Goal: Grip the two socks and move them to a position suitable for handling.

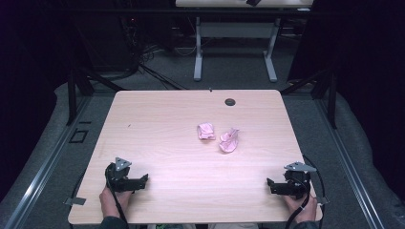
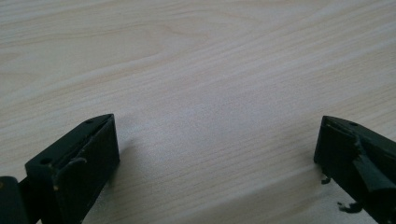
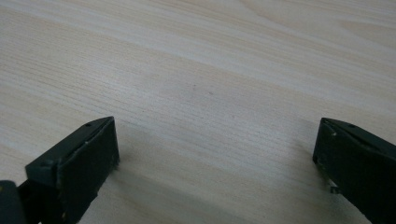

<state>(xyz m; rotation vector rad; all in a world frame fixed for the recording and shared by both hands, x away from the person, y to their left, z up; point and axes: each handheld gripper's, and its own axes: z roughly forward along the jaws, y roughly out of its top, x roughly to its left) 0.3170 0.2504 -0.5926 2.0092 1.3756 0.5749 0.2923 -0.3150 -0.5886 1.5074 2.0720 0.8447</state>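
While two pink socks (image 1: 217, 136) lie crumpled near the middle of the table (image 1: 157, 138), I read the scene from above. One sock (image 1: 206, 130) is folded into a small flat wad; the other sock (image 1: 229, 140) sits just beside it at about 4 o'clock, bunched with one end poking up. I cannot tell whether they touch.

From the socks, my left tool (image 1: 142, 181) is at about 7 o'clock, well apart from them, near the table's near edge. My left hand (image 1: 113, 199) grips it from below. In the left gripper view the tool (image 2: 217, 149) is released, its jaws spread wide over bare wood.

My right tool (image 1: 271, 185) is at about 5 o'clock from the socks, also well apart and near the near edge, with my right hand (image 1: 302, 204) behind it. In the right gripper view this tool (image 3: 215, 149) is likewise released, jaws wide, nothing between them.

A dark round hole (image 1: 230, 101) marks the table at 12 o'clock from the socks, near the far edge.
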